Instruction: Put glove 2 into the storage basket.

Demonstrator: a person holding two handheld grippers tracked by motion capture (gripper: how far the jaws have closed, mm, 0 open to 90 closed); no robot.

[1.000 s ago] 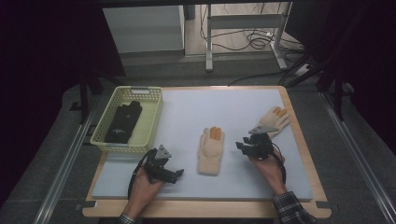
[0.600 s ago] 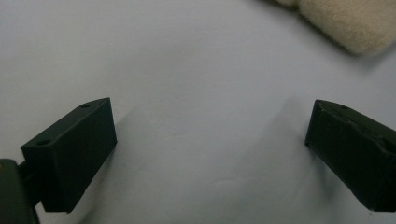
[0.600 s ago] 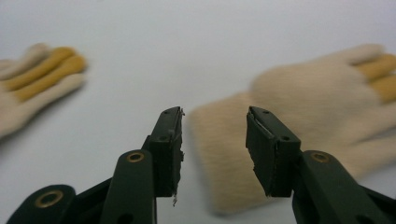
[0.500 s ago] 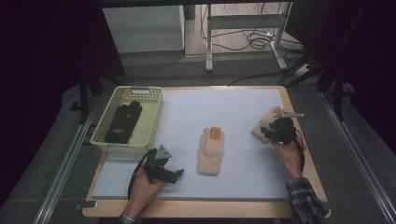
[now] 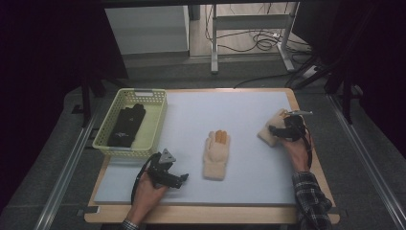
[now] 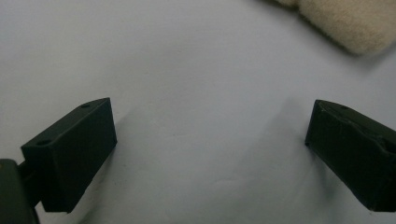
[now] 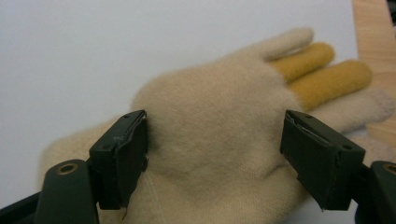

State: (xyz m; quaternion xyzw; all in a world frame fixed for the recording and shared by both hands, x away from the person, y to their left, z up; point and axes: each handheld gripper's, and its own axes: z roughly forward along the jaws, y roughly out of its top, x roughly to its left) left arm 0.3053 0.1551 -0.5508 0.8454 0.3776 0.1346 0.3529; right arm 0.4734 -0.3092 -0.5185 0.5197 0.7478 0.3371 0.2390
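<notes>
The right tool [image 5: 280, 128] is hovering over a fuzzy cream glove [image 7: 219, 140] lying flat near the right edge of the pale, smooth surface [image 5: 249, 108]. Its blocky black jaws have just been opening and are standing wide apart above the glove's woolly palm, not pressing it; two of the fingers are mustard yellow. The left tool [image 5: 179, 178] is resting low at the front, jaws spread over bare mat. A matching knitted glove [image 5: 216, 155] is lying mid-surface. A dark glove [image 5: 125, 125] is sitting inside the perforated yellow-green plastic basket [image 5: 158, 115].
</notes>
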